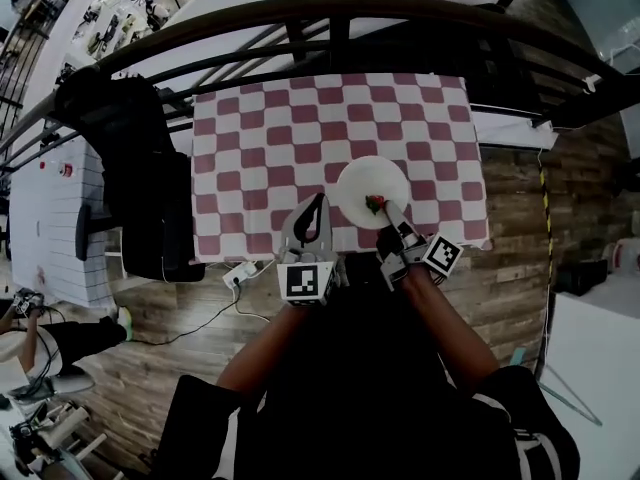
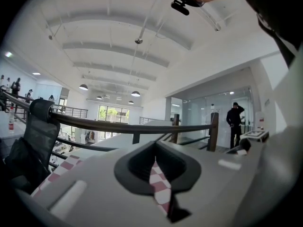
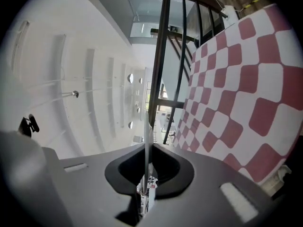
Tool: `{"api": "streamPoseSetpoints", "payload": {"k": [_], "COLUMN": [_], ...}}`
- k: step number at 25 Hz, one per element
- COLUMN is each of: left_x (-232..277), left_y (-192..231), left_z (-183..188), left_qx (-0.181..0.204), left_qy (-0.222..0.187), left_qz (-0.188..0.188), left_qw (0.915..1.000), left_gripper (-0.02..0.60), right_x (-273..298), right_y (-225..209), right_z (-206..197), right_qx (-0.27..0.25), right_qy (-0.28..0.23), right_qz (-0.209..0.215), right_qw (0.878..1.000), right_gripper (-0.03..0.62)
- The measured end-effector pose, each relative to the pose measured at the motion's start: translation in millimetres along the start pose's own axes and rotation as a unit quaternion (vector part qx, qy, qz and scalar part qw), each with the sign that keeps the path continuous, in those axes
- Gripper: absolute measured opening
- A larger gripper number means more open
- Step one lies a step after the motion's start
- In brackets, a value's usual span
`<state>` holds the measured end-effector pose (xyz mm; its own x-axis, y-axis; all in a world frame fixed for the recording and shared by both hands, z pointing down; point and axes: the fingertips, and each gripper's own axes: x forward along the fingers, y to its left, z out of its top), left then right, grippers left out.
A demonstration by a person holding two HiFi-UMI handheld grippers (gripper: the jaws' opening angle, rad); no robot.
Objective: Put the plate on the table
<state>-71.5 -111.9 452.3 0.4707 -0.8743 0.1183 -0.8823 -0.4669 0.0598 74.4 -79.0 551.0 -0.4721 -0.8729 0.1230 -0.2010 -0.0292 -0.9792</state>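
A round white plate (image 1: 365, 188) with a small red and green bit (image 1: 375, 204) on it is over the near right part of the red-and-white checked table (image 1: 260, 138). My right gripper (image 1: 388, 220) is shut on the plate's near rim. In the right gripper view the plate (image 3: 146, 141) shows edge-on as a thin line between the jaws of the right gripper (image 3: 145, 186). I cannot tell whether it rests on the cloth. My left gripper (image 1: 312, 218) hovers at the table's front edge, left of the plate, shut and holding nothing. In its own view, the left gripper (image 2: 158, 183) shows only a sliver of cloth.
A dark curved railing (image 1: 300, 18) runs behind the table. A black chair with dark cloth (image 1: 140, 168) stands at the table's left side. A white power strip (image 1: 240, 273) and cable lie on the wooden floor below the front edge.
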Motion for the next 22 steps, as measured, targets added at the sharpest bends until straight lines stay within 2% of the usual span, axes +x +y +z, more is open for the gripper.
{"api": "streamPoseSetpoints", "payload": {"k": [4, 9, 14, 20, 22], "left_x": [30.3, 63.1, 86.3, 99.5, 100.1], "left_y": [14.5, 17.5, 22.7, 42.8, 49.4], "left_z": [-5.8, -17.1, -21.2, -30.2, -29.5], "left_qx": [-0.009, -0.015, -0.017, -0.018, -0.013], "left_qy": [0.02, 0.036, 0.044, 0.057, 0.065], "left_qz": [0.027, 0.031, 0.039, 0.067, 0.077], "left_qw": [0.9994, 0.9988, 0.9981, 0.9959, 0.9948], "left_gripper": [0.009, 0.009, 0.009, 0.009, 0.009], "right_x": [22.8, 52.2, 73.3, 86.7, 96.9], "right_y": [-22.8, -44.1, -78.1, -135.1, -138.5], "right_z": [16.0, 35.5, 47.2, 49.3, 47.5], "right_qx": [-0.021, -0.049, -0.034, -0.033, -0.034], "right_qy": [0.02, 0.041, 0.052, 0.085, 0.086], "right_qz": [-0.011, 0.003, 0.007, -0.039, -0.008], "right_qw": [1.0, 0.998, 0.998, 0.995, 0.996], "right_gripper": [0.017, 0.015, 0.015, 0.015, 0.015]}}
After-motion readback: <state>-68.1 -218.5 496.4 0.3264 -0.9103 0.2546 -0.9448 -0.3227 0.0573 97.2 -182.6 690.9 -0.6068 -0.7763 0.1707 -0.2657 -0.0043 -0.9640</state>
